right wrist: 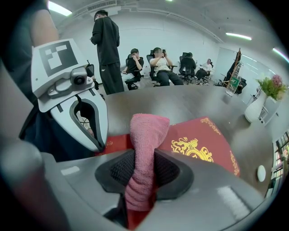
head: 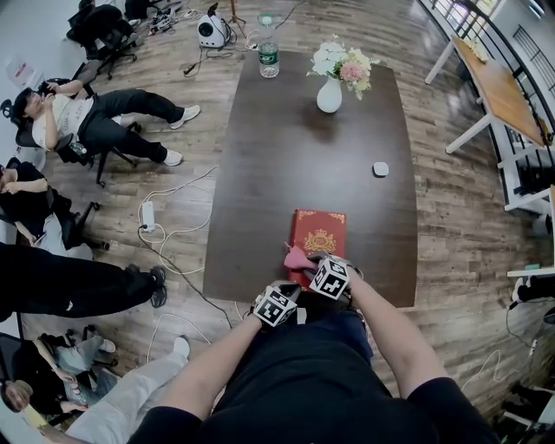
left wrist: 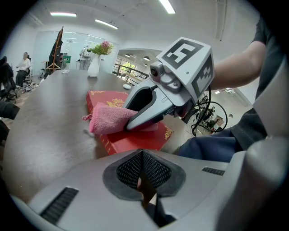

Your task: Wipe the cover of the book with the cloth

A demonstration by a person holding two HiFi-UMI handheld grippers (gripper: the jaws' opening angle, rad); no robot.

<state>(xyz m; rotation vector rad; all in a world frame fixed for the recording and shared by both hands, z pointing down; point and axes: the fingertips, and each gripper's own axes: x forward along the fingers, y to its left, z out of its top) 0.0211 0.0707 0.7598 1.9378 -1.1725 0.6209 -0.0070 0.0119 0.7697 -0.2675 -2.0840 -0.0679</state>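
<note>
Right gripper (right wrist: 141, 178) pinches the pink cloth (right wrist: 148, 131) between its jaws. The cloth's free end rests on the near end of the red book (head: 319, 230) (gilt emblem facing up). Left gripper (left wrist: 143, 180) sits just beside the right, jaws pressed together with nothing between. The book lies flat near the front edge of the dark table (head: 295, 147). A white vase (head: 329, 95) and a water bottle (head: 269, 54) stand at the far end.

Around you: wood-plank floor (head: 451, 225), dark table (head: 286, 147), pale desk (head: 499, 87) on your right, office chairs (head: 104, 26) left, ceiling strip lights (left wrist: 167, 5).
</note>
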